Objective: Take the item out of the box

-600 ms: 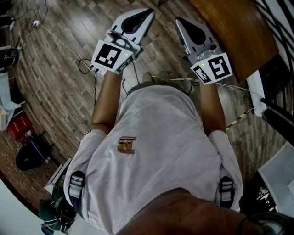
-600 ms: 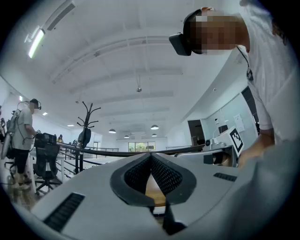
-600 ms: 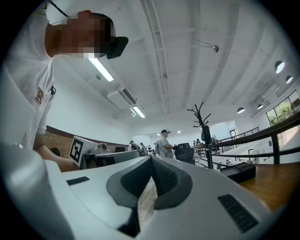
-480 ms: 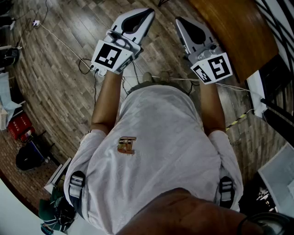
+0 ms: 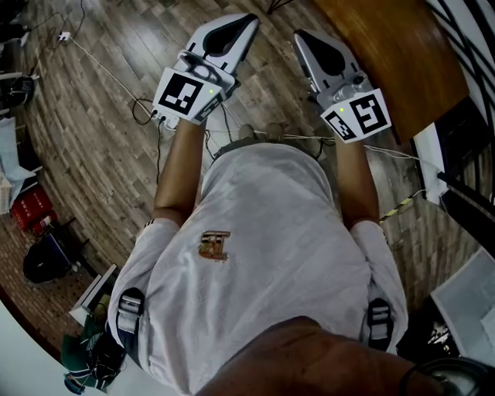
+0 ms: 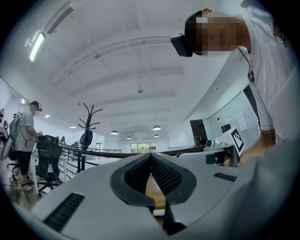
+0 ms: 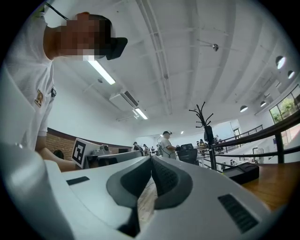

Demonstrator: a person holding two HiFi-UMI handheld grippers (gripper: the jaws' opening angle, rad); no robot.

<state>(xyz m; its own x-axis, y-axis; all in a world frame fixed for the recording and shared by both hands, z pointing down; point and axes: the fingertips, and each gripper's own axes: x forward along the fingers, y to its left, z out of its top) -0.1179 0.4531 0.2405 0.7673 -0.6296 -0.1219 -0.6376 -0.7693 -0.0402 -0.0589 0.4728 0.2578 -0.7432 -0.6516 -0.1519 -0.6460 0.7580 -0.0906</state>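
**Q:** Left side first. What have you got?

**A:** Left gripper point(image 5: 250, 21) is held out over the wood floor point(image 5: 93, 147), roughly level. A white cable point(image 5: 104, 68) runs across the boards to its left. In the left gripper view I see its fingers point(image 6: 165, 174) pressed together, with nothing between them.

**Q:** Middle?

**A:** The person's white shirt point(image 5: 263, 255) fills the near half of the head view. Both forearms reach out from it toward the far side.

**Q:** And the right?

**A:** Right gripper point(image 5: 298, 36) sits just beside the left one, not touching it, at the same attitude. Its fingers point(image 7: 165, 177) also meet at the tips, and they're empty. To its right I see the curved edge of a brown wooden bench point(image 5: 387, 54), and the gripper is near that edge.

**Q:** The box and the item?

**A:** I can't tell. No view shows either one.
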